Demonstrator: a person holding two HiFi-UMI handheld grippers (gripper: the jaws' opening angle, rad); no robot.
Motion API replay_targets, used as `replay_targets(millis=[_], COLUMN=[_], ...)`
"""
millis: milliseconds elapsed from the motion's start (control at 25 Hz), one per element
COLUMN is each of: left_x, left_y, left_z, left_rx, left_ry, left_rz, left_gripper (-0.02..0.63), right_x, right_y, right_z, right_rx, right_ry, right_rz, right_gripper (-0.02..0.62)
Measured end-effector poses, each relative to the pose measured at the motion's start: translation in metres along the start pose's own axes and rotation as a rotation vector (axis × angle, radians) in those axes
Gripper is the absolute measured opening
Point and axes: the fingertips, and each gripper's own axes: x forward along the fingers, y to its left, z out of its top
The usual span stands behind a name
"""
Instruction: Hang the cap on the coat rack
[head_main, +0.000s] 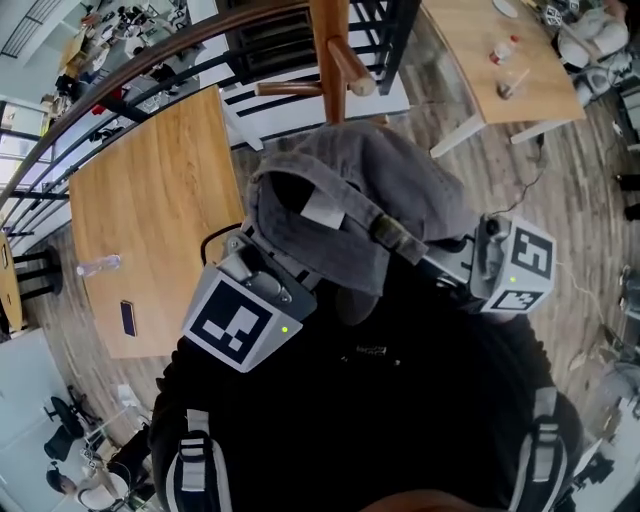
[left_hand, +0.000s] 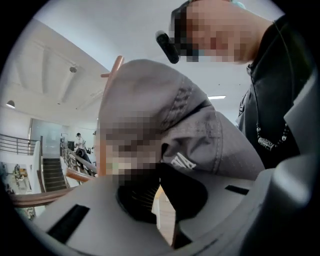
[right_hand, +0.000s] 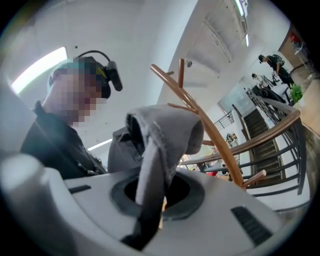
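The cap (head_main: 370, 200) hangs crumpled in the air just short of the coat rack (head_main: 328, 50). I judge the likely failure is that its hollow meets the nearest peg (head_main: 350, 72) folded shut and slides off once let go, or that the thin pinch on the cloth gives way during the reach. Both grippers are clenched on it: the left gripper (left_hand: 159, 172) pinches its edge at the fingertips, and the right gripper (right_hand: 152, 192) nips a strip of its cloth that runs down between the fingers.
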Motion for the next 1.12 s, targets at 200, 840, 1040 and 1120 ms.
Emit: replay_targets(millis=[200, 840, 1040, 1120], left_x=[0.014, 0.033, 0.036, 0.036], left_y=[-0.005, -0.009, -0.008, -0.008], left_z=[0.017, 0.005, 0.003, 0.003], left_rx=[-0.069, -0.167, -0.189, -0.194], left_ry=[0.004, -0.019, -0.029, -0.032], left_rz=[-0.098, -0.283, -0.292, -0.291], left_gripper=[0.008, 0.008, 0.008, 0.008], right_x=[-0.015, -0.018, -0.017, -0.016], right_y=[0.010, 0.006, 0.004, 0.003], right_z=[0.020, 0.023, 0.023, 0.023], right_rx=[0.060, 0.225, 0.243, 0.243], right_ry=[-0.039, -0.074, -0.071, -0.061], right_rz=[-0.008, -0.078, -0.103, -0.116], right_gripper=[0.032, 0.032, 0.032, 0.032])
